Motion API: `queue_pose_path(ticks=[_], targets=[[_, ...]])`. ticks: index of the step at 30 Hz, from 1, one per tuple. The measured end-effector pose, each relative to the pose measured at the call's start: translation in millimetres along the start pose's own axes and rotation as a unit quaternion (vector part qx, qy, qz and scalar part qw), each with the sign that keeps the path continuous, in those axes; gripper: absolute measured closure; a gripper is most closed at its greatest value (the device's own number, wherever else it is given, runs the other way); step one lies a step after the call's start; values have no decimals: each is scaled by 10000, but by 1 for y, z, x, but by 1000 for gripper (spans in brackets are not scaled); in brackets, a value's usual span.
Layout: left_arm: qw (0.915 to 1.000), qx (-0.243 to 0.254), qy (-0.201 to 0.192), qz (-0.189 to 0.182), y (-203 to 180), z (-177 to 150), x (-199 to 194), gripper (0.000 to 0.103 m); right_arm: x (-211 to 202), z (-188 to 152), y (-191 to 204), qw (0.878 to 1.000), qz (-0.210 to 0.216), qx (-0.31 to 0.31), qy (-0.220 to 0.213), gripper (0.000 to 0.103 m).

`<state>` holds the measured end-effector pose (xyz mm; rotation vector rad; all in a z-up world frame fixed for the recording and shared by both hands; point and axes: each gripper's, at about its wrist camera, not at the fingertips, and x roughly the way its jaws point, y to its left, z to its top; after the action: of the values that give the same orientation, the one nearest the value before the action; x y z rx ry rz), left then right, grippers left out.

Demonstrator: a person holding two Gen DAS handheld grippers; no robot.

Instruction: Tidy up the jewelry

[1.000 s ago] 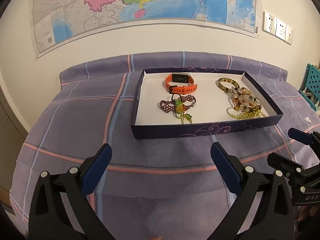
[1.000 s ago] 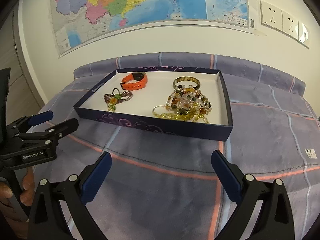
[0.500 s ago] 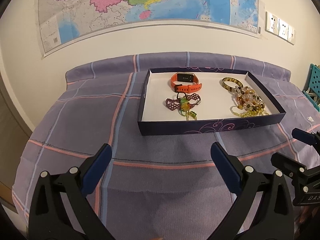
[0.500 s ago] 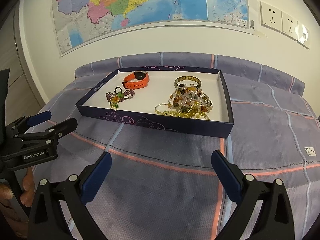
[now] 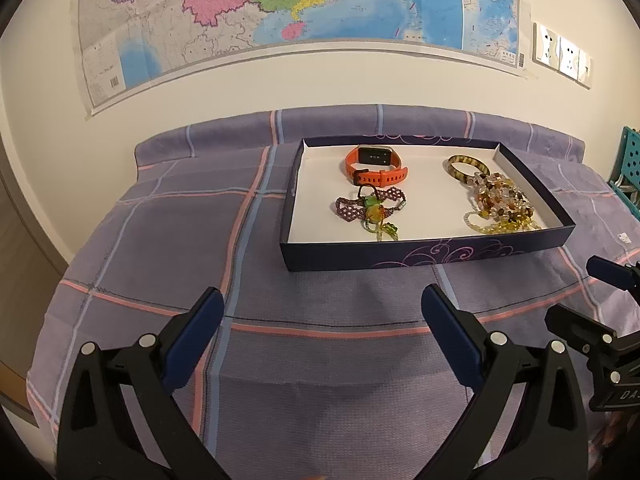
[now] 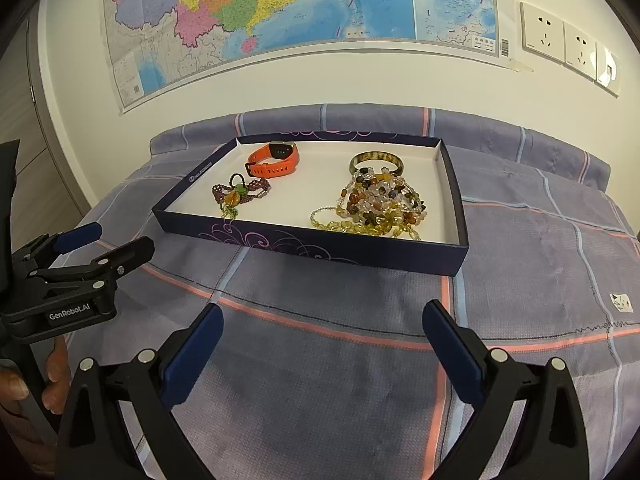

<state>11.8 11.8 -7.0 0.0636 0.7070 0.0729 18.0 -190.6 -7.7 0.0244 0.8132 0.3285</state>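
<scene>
A dark blue box [image 5: 420, 257] [image 6: 320, 246] with a white floor sits on the purple checked cloth. In it lie an orange watch band [image 5: 374, 166] [image 6: 274, 159], a purple beaded bracelet with green and yellow charms [image 5: 370, 210] [image 6: 238, 196], a brown-yellow bangle [image 5: 468, 168] [image 6: 376, 161] and a heap of amber bead strings [image 5: 500, 206] [image 6: 376, 208]. My left gripper [image 5: 322, 312] [image 6: 104, 246] is open and empty, well short of the box. My right gripper [image 6: 322, 328] [image 5: 588, 292] is open and empty, also short of the box.
The table [image 5: 160, 240] carries a purple cloth with pink and blue stripes and stands against a wall with a map [image 5: 280, 8]. Wall sockets [image 6: 568, 44] are at the upper right. A teal crate [image 5: 628, 168] stands at the far right. A small white tag [image 6: 621, 303] lies on the cloth.
Both grippers have drawn back and up from the box, so it looks smaller and farther. In the left wrist view the box has shifted rightward. Jaws stay open.
</scene>
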Motion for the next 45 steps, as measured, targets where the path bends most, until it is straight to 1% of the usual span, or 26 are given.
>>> queue_pose_path(ticks=[45], targets=[[10000, 24, 35, -14, -3, -3, 2, 6, 2, -2, 0, 10000, 43, 51, 32, 7]])
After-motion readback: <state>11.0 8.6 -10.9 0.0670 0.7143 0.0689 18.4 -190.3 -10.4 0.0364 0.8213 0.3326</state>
